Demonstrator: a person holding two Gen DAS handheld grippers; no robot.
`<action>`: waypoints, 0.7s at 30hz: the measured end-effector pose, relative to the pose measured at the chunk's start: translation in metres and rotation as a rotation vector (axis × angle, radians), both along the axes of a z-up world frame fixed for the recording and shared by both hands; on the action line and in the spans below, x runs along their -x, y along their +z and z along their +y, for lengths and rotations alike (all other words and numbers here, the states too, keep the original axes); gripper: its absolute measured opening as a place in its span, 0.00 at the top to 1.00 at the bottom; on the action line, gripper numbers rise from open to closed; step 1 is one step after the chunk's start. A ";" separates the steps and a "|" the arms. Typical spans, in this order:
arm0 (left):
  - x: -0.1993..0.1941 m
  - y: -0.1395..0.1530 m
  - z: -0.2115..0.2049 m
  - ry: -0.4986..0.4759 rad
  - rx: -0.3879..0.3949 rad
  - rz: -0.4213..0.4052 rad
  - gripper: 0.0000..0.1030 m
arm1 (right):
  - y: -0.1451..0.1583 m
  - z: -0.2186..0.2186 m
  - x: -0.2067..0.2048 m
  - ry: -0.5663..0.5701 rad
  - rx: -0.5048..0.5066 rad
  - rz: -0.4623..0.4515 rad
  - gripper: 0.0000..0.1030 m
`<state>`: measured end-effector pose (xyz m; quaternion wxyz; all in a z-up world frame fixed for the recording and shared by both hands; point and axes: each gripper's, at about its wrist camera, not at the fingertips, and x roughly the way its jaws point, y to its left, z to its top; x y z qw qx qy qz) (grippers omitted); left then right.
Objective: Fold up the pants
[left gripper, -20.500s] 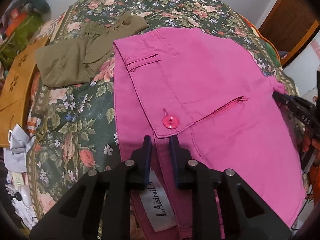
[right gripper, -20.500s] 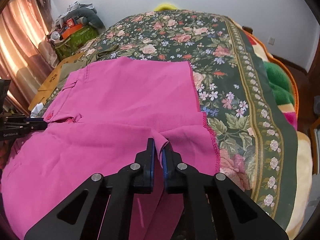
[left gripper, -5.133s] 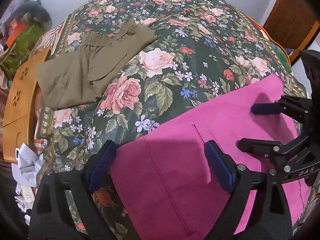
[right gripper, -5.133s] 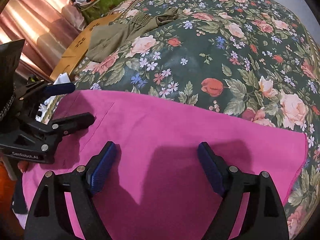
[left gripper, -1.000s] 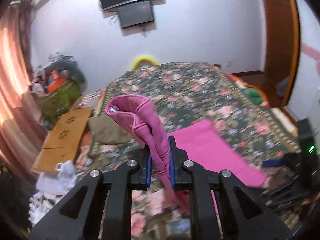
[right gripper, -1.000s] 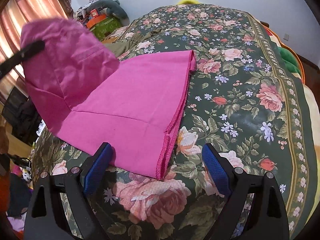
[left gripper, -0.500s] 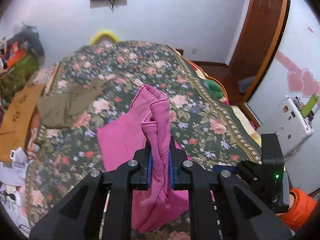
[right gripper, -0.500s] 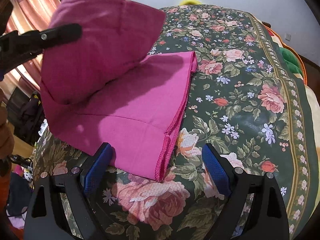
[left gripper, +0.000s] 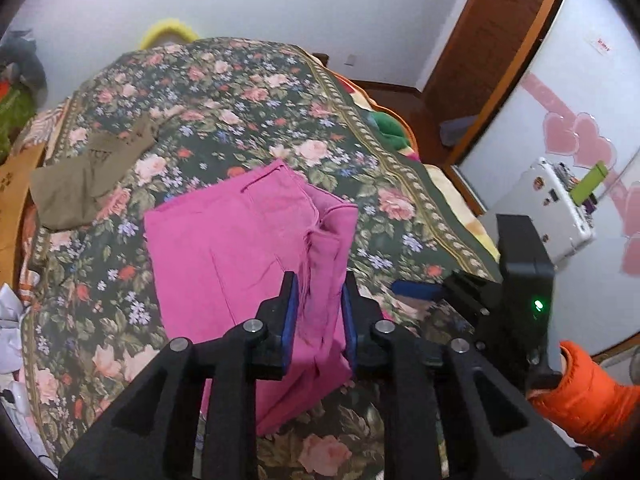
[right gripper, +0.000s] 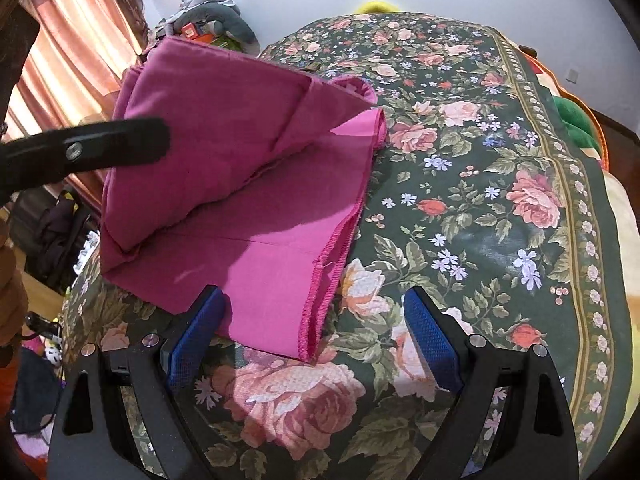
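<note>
Letting the fold go

Left gripper (left gripper: 317,316) fingers have just been parting, pink pants (left gripper: 248,248) loose between them, so the flap drops onto the bed (left gripper: 240,92); right gripper (right gripper: 314,344) gapes wide, empty, near the hem

Both grippers are showing black plastic arms with triangle holes, round silver screws and blue bumpy pads. The left gripper (left gripper: 317,316) is sitting at six o'clock. The right gripper (right gripper: 312,344) is glowing a green light. The person is wearing a puffy orange sleeve (left gripper: 588,396) at four o'clock.
</note>
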<state>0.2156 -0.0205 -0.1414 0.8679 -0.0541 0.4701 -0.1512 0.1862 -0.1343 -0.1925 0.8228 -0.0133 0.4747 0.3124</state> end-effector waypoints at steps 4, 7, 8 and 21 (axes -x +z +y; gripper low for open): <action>0.009 0.007 0.002 -0.007 -0.022 -0.026 0.55 | 0.001 -0.004 0.000 -0.010 0.011 -0.010 0.13; 0.009 0.013 0.011 0.016 -0.063 -0.051 0.49 | 0.003 -0.006 0.001 -0.016 0.025 -0.025 0.13; 0.007 0.015 0.016 0.033 -0.087 -0.062 0.48 | 0.004 -0.008 0.001 -0.020 0.025 -0.028 0.13; -0.075 0.013 0.075 0.130 -0.258 -0.067 0.23 | 0.014 -0.039 -0.009 -0.128 0.039 -0.069 0.13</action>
